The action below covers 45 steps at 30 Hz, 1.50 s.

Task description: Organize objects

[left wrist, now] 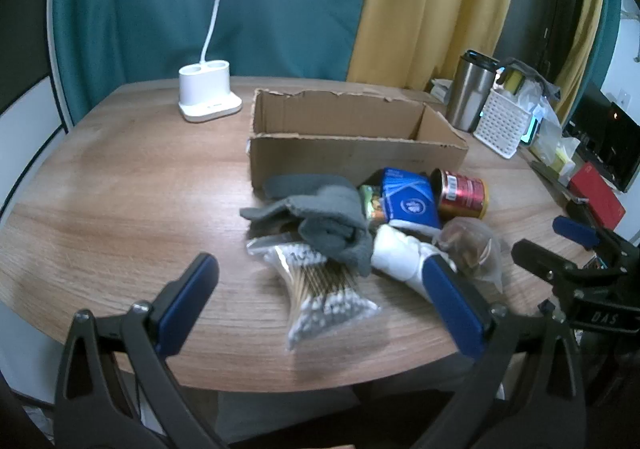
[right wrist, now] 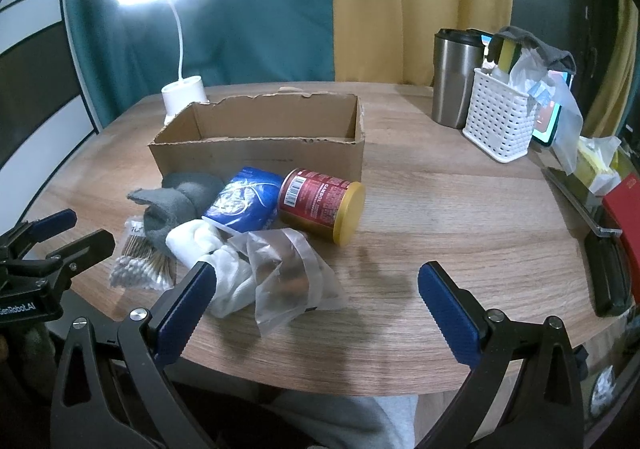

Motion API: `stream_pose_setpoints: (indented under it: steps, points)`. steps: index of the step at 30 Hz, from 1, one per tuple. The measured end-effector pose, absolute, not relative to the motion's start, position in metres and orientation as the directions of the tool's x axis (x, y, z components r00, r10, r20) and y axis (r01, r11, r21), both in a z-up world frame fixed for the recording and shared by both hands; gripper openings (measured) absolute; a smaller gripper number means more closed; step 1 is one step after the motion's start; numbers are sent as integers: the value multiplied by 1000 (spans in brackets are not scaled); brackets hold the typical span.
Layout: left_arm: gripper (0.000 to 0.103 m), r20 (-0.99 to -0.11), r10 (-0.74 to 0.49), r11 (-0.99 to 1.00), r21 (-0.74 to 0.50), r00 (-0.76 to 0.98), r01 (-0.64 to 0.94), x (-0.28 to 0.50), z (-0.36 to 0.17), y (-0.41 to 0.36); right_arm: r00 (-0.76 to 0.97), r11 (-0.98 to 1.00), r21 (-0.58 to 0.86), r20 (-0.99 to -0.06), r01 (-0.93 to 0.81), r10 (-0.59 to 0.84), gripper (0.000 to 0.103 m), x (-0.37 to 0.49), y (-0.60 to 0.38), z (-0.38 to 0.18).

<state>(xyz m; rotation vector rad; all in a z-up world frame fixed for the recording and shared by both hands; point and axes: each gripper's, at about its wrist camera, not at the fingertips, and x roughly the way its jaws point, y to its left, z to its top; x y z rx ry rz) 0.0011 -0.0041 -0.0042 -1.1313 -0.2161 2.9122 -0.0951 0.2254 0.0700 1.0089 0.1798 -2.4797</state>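
Observation:
An open cardboard box (left wrist: 352,137) (right wrist: 260,145) stands mid-table with nothing visible inside. In front of it lies a pile: a grey cloth (left wrist: 320,217) (right wrist: 180,197), a bag of cotton swabs (left wrist: 320,289) (right wrist: 140,265), a blue packet (left wrist: 408,201) (right wrist: 244,201), a red can on its side (left wrist: 462,193) (right wrist: 320,205), a white cloth (left wrist: 400,257) (right wrist: 216,253) and a clear plastic bag (left wrist: 476,249) (right wrist: 292,273). My left gripper (left wrist: 320,301) is open, above the swabs near the table's front edge. My right gripper (right wrist: 316,305) is open, just right of the clear bag.
A white desk lamp (left wrist: 208,93) (right wrist: 182,89) stands behind the box at the left. A steel tumbler (left wrist: 472,89) (right wrist: 456,77) and a white perforated basket (left wrist: 502,121) (right wrist: 500,117) stand at the right. A red box (left wrist: 598,197) (right wrist: 624,217) lies at the right edge.

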Motion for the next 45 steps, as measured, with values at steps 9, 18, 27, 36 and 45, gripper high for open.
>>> stream_pose_setpoints:
  steps: [9, 18, 27, 36, 45]
  points:
    - [102, -669, 61, -991, -132, -741, 38, 1, -5, -3, -629, -888, 47, -689, 457, -360, 103, -95, 223, 70]
    - [102, -664, 60, -991, -129, -745, 35, 2, -5, -1, -625, -887, 52, -691, 458, -363, 103, -95, 223, 68]
    - [102, -661, 66, -990, -138, -747, 35, 2, -6, 1, -629, -888, 47, -689, 458, -360, 103, -94, 223, 68]
    - [102, -666, 66, -989, -145, -743, 41, 1, -6, -2, -631, -888, 41, -689, 458, -357, 103, -93, 223, 69]
    - [102, -667, 65, -989, -144, -742, 43, 1, -7, -2, -631, -888, 42, -688, 458, -358, 103, -93, 223, 69]
